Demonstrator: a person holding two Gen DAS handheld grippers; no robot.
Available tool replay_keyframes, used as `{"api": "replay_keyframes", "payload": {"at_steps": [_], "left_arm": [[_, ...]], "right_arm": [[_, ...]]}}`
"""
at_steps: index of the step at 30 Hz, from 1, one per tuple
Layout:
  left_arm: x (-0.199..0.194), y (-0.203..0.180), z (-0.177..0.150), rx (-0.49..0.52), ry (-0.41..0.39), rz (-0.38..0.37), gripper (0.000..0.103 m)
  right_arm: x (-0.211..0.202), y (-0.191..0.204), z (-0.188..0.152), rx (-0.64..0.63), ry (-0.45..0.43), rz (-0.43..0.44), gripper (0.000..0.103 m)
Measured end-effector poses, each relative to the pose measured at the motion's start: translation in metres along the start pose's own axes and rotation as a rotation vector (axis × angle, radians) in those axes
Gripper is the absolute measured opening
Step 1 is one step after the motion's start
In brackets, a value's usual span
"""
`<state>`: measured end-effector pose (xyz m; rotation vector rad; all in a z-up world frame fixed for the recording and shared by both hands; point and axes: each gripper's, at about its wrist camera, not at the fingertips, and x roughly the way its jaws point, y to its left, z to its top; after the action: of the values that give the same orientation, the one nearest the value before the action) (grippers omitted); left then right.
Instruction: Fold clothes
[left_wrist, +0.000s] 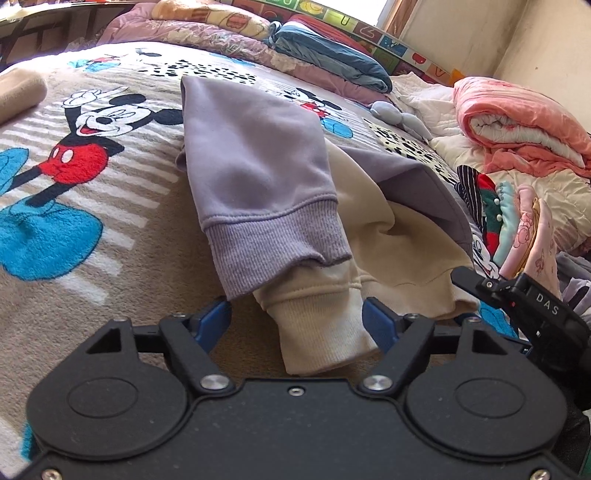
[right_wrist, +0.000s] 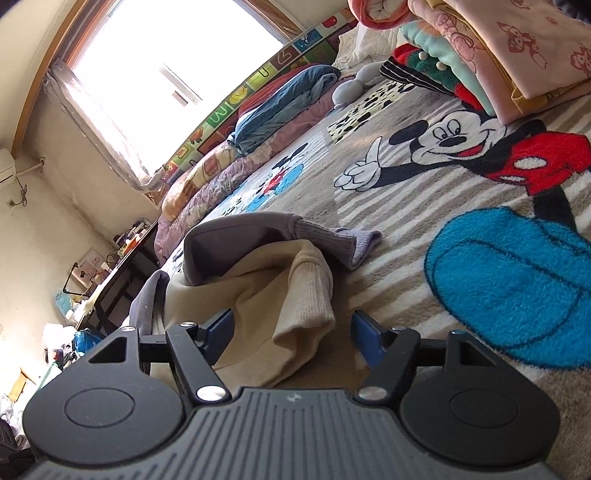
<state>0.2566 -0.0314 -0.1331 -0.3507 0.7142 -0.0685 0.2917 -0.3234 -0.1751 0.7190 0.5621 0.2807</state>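
A cartoon blanket covers the bed; on it lies a lilac-and-cream sweatshirt. Left gripper, fingers apart, straddles the cream cuff; right gripper, fingers apart, seemingly brushes cream fabric

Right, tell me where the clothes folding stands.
Done: a stack of folded clothes sits at the bed's side. In hand: the purple-and-cream sweatshirt lies on the Mickey blanket, its sleeves crossed over the body. The left gripper straddles a cream cuff; the right gripper is at another cuff; neither has clamped. Left: folding the body.
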Motion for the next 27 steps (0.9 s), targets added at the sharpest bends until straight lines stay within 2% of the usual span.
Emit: {"api": "replay_keyframes", "payload": {"at_steps": [2, 5, 6, 8, 11, 13, 16, 20, 21, 22, 23, 24, 25, 26, 27], "left_arm": [[-0.003, 0.008, 0.008, -0.022, -0.023, 0.003, 0.079], [-0.007, 0.022, 0.025, -0.054, -0.037, -0.011, 0.079], [-0.007, 0.024, 0.031, -0.055, -0.045, -0.010, 0.080], [-0.008, 0.028, 0.041, -0.054, -0.062, -0.007, 0.081], [-0.008, 0.033, 0.057, -0.052, -0.086, 0.000, 0.081], [-0.006, 0.035, 0.064, -0.050, -0.089, -0.005, 0.082], [0.004, 0.037, 0.067, -0.040, -0.072, -0.004, 0.083], [0.018, 0.038, 0.060, -0.050, -0.045, -0.020, 0.082], [0.020, 0.038, 0.059, -0.050, -0.044, -0.022, 0.079], [0.022, 0.038, 0.058, -0.048, -0.048, -0.038, 0.065], [0.023, 0.038, 0.057, -0.047, -0.052, -0.055, 0.041], [0.023, 0.037, 0.057, -0.046, -0.057, -0.057, 0.035], [0.021, 0.037, 0.056, -0.037, -0.071, -0.050, 0.031], [0.019, 0.036, 0.055, -0.027, -0.085, -0.043, 0.021], [0.015, 0.037, 0.054, -0.026, -0.096, -0.044, 0.019]], "right_arm": [[0.000, 0.002, 0.004, -0.013, -0.008, -0.013, 0.069], [-0.008, 0.010, 0.015, -0.081, -0.076, -0.022, 0.070], [-0.012, 0.014, 0.020, -0.115, -0.108, -0.026, 0.071], [-0.015, 0.021, 0.031, -0.186, -0.165, -0.029, 0.083], [-0.005, 0.034, 0.043, -0.303, -0.180, -0.016, 0.085], [0.009, 0.045, 0.044, -0.391, -0.128, 0.014, 0.086], [0.024, 0.063, 0.040, -0.544, -0.104, 0.000, 0.086], [0.037, 0.068, 0.045, -0.536, -0.096, 0.033, 0.082], [0.040, 0.070, 0.046, -0.538, -0.095, 0.039, 0.081], [0.042, 0.071, 0.047, -0.548, -0.095, 0.048, 0.076], [0.045, 0.072, 0.047, -0.558, -0.083, 0.056, 0.066], [0.047, 0.072, 0.046, -0.569, -0.072, 0.063, 0.058], [0.050, 0.073, 0.046, -0.579, -0.060, 0.071, 0.042], [0.053, 0.071, 0.044, -0.578, -0.045, 0.071, 0.029], [0.054, 0.068, 0.043, -0.574, -0.045, 0.069, 0.024]]}}
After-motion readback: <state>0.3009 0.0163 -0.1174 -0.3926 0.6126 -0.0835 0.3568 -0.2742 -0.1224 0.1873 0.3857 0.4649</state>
